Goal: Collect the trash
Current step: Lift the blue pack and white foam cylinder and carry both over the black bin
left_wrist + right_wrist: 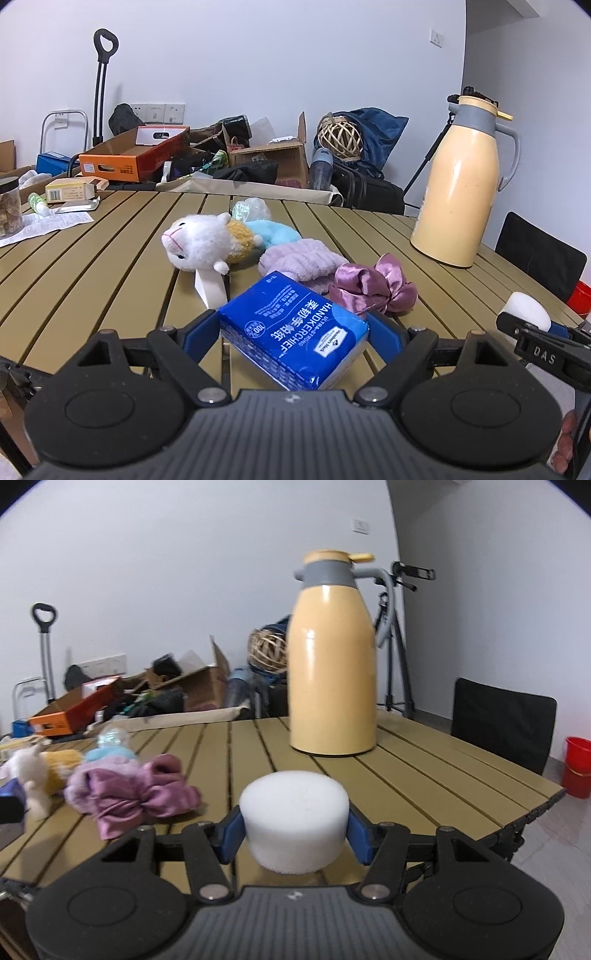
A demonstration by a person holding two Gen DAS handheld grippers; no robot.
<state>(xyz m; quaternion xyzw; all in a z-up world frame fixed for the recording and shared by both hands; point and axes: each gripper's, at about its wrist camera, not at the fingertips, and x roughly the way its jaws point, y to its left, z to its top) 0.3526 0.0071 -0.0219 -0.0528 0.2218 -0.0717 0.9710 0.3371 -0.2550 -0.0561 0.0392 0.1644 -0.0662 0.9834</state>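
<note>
A blue handkerchief pack (291,332) is tilted and lifted off the slatted table (92,277), with my left gripper (295,326) shut on it, blue pads against its two sides. A white foam cylinder (295,812) sits between the blue pads of my right gripper (295,829), which is shut on it just above the table (424,775). The same foam (526,308) shows at the right edge of the left wrist view. A crumpled clear plastic wrapper (251,210) lies behind the plush toy (199,240).
A lilac cloth (299,262) and a purple satin bow (373,288) lie mid-table. A tall yellow thermos (332,664) stands at the back right. Boxes, paper and a jar (9,210) crowd the far left. Beyond the table edge are a black chair (502,723) and a red bucket (578,768).
</note>
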